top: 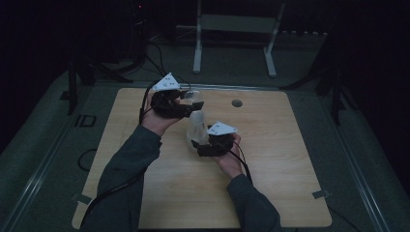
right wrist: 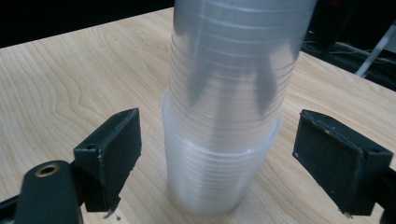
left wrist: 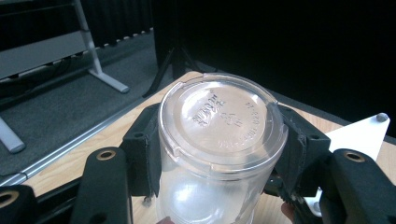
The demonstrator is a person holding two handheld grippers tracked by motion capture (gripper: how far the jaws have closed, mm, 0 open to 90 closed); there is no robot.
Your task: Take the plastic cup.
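Note:
A stack of clear plastic cups (top: 195, 126) stands upside down near the middle of the wooden table (top: 270, 183). My left gripper (top: 187, 104) is shut on the top cup (left wrist: 222, 116), whose embossed base faces up; both black pads (left wrist: 144, 154) press its sides. In the right gripper view the upper cup (right wrist: 233, 60) sits nested in the lower cups (right wrist: 215, 172). My right gripper (top: 199, 145) is open around the lower part of the stack, its jaws standing well clear on either side of the stack (right wrist: 219, 140).
A small round hole (top: 237, 103) lies in the tabletop behind the stack. A white metal frame (top: 232, 24) stands on the floor beyond the table. The right gripper's white plate (left wrist: 359, 135) shows past the cup in the left gripper view.

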